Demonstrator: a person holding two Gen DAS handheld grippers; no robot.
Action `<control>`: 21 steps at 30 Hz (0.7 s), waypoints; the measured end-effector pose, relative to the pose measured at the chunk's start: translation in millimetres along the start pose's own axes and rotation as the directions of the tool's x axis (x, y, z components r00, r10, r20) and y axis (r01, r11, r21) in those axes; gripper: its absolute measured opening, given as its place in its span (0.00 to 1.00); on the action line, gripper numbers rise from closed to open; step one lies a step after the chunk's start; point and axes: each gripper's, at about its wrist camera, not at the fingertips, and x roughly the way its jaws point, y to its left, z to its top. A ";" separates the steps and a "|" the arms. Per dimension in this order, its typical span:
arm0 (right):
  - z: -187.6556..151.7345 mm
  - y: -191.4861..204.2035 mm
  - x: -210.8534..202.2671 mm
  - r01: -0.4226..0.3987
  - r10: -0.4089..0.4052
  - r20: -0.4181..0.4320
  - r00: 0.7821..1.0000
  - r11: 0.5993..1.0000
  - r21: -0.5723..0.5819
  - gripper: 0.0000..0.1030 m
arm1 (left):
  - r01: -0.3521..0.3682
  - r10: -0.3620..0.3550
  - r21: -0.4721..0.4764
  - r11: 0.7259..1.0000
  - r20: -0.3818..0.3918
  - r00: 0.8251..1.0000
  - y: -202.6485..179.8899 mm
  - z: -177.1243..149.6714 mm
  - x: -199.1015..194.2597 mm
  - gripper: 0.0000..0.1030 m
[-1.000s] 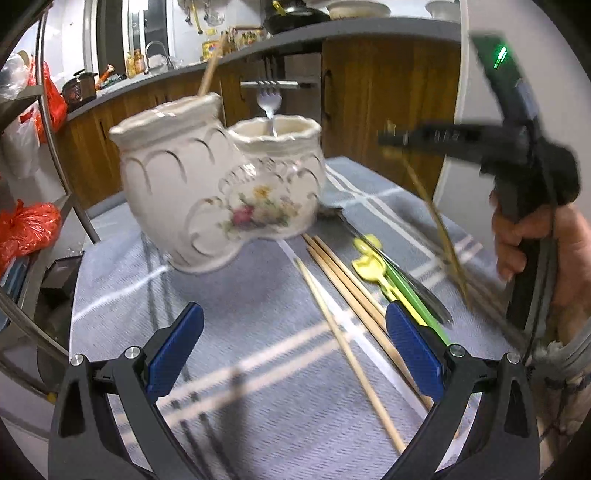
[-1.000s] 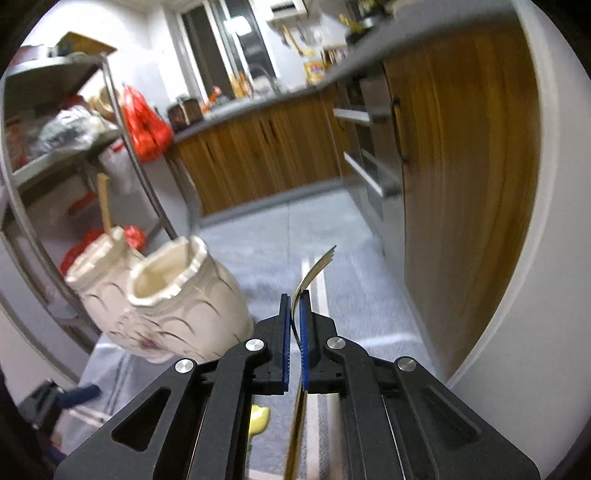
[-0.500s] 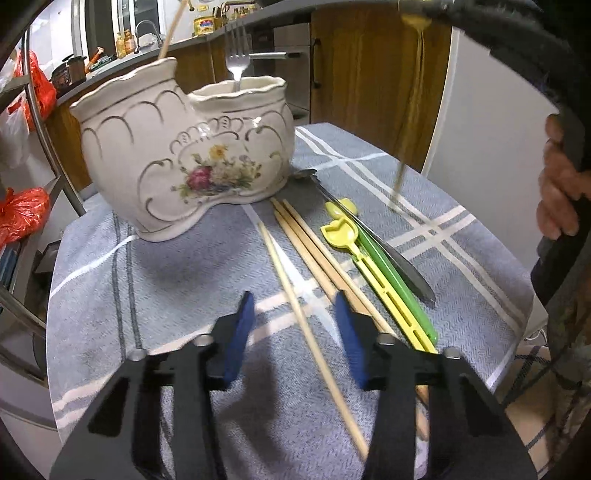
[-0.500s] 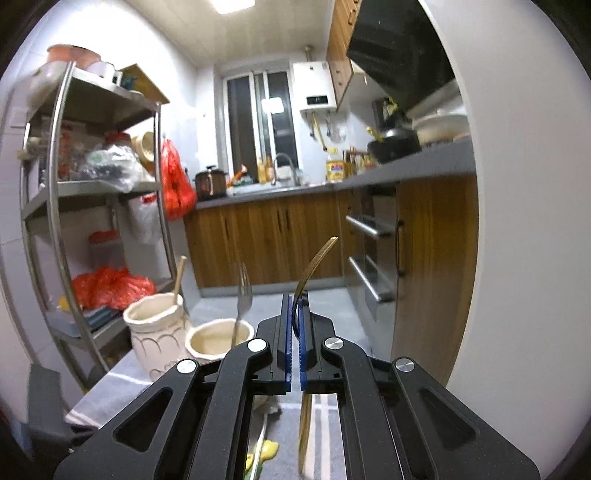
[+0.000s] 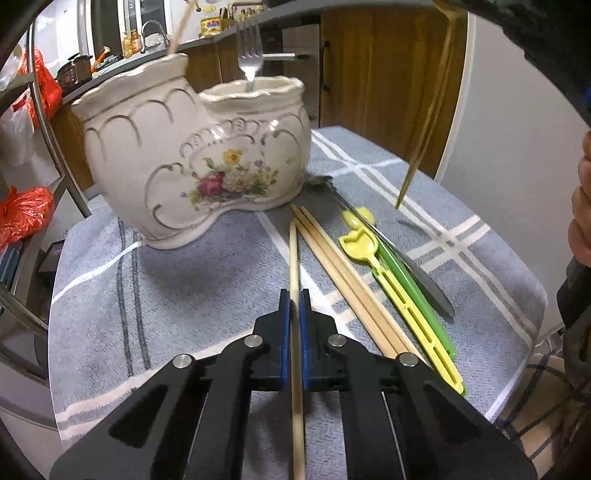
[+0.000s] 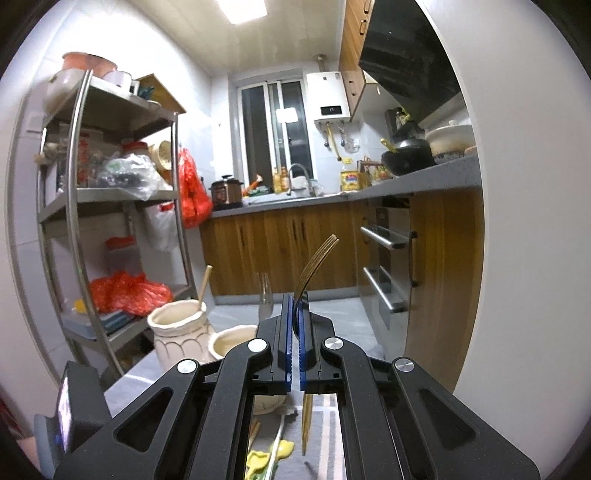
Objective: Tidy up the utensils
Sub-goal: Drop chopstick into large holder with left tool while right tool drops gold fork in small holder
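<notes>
Bright ceiling light (image 6: 242, 10), soft shadows on cloth (image 5: 221, 280), fisheye-bent edges, sharp focus

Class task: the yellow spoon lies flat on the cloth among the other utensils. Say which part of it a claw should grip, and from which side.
Grip the yellow spoon on its slotted handle, near the free end, coming from above. It lies flat, so only the top is open; chopsticks lie close on one side and the green utensil on the other, so the pads probably fit best where the handle end sticks out.
</notes>
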 end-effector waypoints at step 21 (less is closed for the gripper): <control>31.2 39.8 9.8 -0.082 0.084 0.062 0.995 0.996 -0.023 0.03 | 0.055 -0.047 -0.001 0.998 0.494 0.868 56.8 50.9 -103.7 0.05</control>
